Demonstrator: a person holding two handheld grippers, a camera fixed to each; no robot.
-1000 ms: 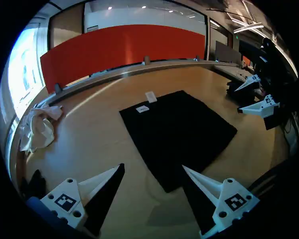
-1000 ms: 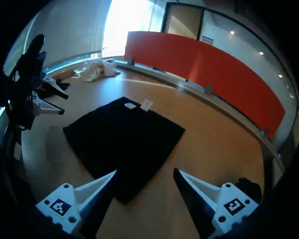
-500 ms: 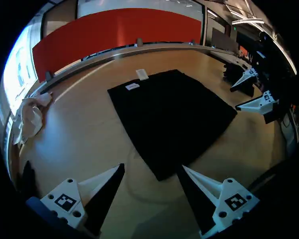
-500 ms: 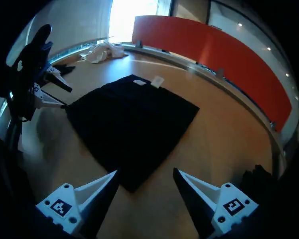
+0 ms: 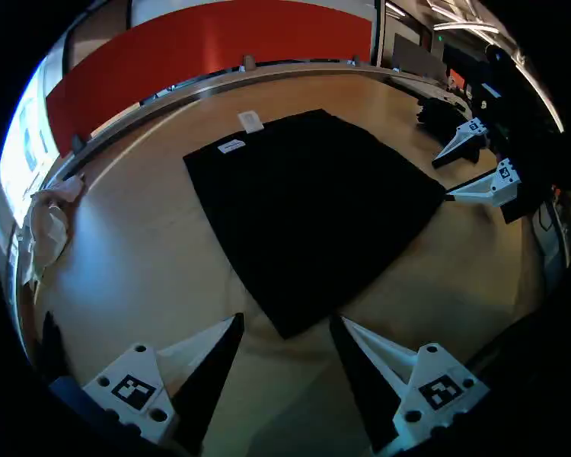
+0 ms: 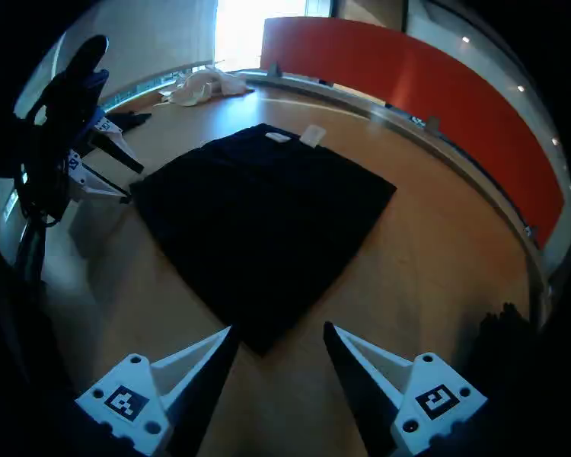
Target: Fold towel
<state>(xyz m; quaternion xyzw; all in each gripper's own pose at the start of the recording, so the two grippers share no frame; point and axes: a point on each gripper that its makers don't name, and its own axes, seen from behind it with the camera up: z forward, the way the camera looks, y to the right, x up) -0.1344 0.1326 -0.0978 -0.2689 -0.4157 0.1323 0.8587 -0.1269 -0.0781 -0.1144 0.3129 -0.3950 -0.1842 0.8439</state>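
- Towel (image 5: 316,206), black and spread out flat, is lying in the middle of the wooden bench (image 5: 148,251).
- The left tool (image 5: 285,317) is hanging low over the near side of the bench. Its two fingers are standing wide apart and gripping nothing.
- One corner of the towel is pointing into the gap between those fingers. I cannot tell if it is touching them.
- The right tool (image 6: 280,327) is wide open too and is holding nothing. Another towel corner is reaching toward the gap between its fingers.
- In the left gripper view, the right tool is showing at the right, with its tips just beside the towel's right corner.
- Two small white tags (image 5: 249,119) are lying at the far corner of the towel.
- A heap of white cloth (image 5: 46,228) is lying at the far left of the bench, well apart from the towel.
- A long red panel (image 5: 209,46) is standing along the far edge of the bench.
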